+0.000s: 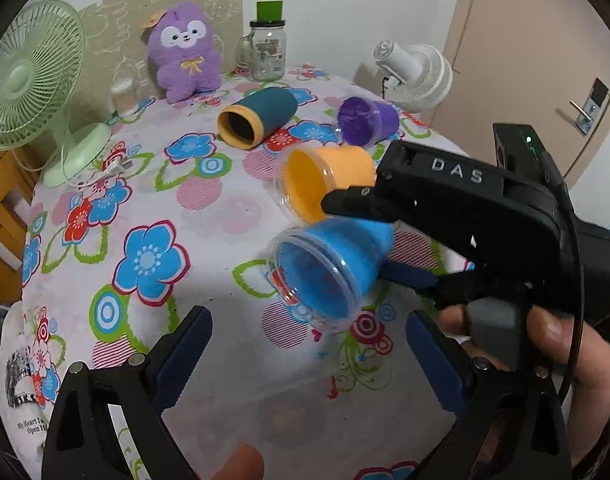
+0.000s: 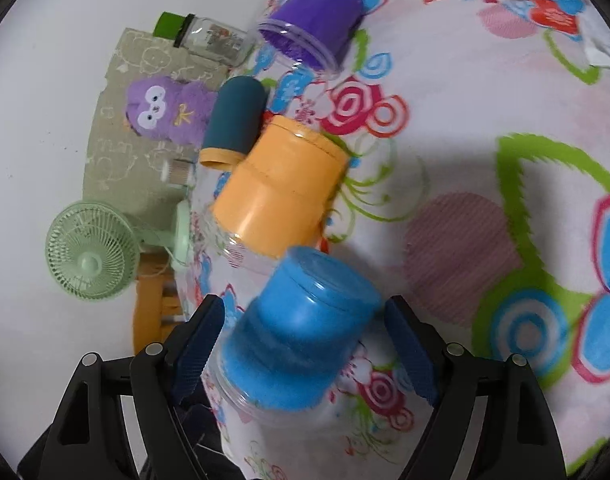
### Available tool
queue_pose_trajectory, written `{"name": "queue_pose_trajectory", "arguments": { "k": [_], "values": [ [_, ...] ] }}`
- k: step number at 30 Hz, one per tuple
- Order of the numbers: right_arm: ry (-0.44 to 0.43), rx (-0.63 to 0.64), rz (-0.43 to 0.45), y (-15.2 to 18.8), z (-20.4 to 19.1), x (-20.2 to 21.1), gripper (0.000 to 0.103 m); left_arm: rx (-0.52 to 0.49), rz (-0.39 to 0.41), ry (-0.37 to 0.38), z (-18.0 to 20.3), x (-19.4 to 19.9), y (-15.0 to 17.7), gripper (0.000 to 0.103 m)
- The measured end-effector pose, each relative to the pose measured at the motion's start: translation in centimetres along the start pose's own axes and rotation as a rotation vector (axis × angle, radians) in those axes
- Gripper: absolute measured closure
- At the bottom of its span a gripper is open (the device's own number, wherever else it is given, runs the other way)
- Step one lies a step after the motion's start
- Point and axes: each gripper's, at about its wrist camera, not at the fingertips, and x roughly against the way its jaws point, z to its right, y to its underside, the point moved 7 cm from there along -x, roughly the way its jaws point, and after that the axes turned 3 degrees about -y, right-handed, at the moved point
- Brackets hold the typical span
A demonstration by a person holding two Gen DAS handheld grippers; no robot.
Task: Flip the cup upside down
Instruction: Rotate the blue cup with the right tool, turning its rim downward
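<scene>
A blue cup [image 1: 329,268] with a clear rim lies on its side on the flowered tablecloth [image 1: 209,220]. My right gripper [image 1: 359,240] reaches in from the right with its fingers above and below the cup's base. In the right wrist view the blue cup [image 2: 301,336] sits between the right gripper's [image 2: 305,348] blue pads [image 2: 409,348], which stand a little apart from its sides. My left gripper [image 1: 309,360] is open and empty, just in front of the blue cup.
An orange cup [image 1: 325,180], a purple cup [image 1: 365,120] and a teal tumbler [image 1: 257,118] lie on their sides behind. A green fan [image 1: 29,80], a purple plush [image 1: 185,52], a glass jar [image 1: 267,48] and a white fan [image 1: 417,72] stand at the table's back.
</scene>
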Motion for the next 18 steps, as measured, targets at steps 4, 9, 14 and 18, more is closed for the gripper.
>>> {"name": "queue_pose_trajectory", "arguments": {
  "k": [4,9,14,18],
  "values": [
    [-0.027,-0.002,-0.036,0.0,-0.1,-0.8,0.035,0.013,0.004,0.000,-0.4,0.0,0.1,0.004],
    [-0.033,0.070,-0.035,-0.3,-0.9,-0.7,0.041,0.008,0.004,-0.009,-0.2,0.0,0.1,0.004],
    [-0.014,0.248,-0.010,-0.8,-2.8,0.4,0.044,0.006,0.016,-0.004,0.4,0.3,0.2,0.004],
    [-0.001,0.403,0.006,-0.7,-4.5,1.1,0.045,0.032,0.035,0.008,0.8,0.8,0.2,0.004]
  ]
}}
